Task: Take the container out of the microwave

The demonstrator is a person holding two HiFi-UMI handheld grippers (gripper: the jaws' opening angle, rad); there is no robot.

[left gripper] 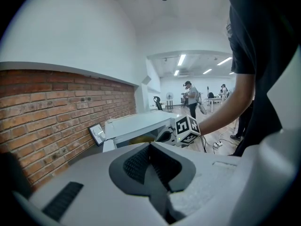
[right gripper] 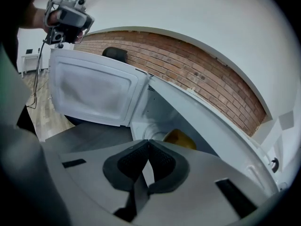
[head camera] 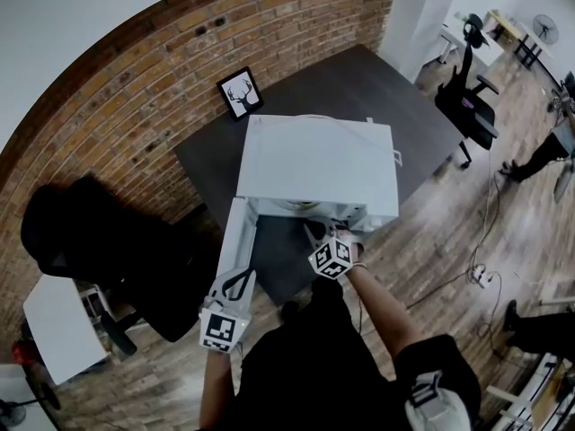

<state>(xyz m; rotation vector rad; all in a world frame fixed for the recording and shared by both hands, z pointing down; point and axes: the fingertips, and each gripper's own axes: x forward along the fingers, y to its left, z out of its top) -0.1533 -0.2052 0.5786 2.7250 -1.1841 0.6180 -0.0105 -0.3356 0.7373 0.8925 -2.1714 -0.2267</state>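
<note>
- Where the person's hands are nearest, the left gripper [left gripper: 150,146] is seen with its jaws pressed together and nothing between them, near the outer edge of the open door [right gripper: 94,91].
- The right gripper [right gripper: 148,141] is likewise closed and empty, and is held at the mouth of the microwave [head camera: 319,164].
- A yellow container [right gripper: 181,138] is seated inside the cavity, apart from both grippers.
- The microwave is carried on a dark worktop [head camera: 386,88].
- A framed deer picture [head camera: 240,92] is propped against the brick wall [head camera: 135,88].
</note>
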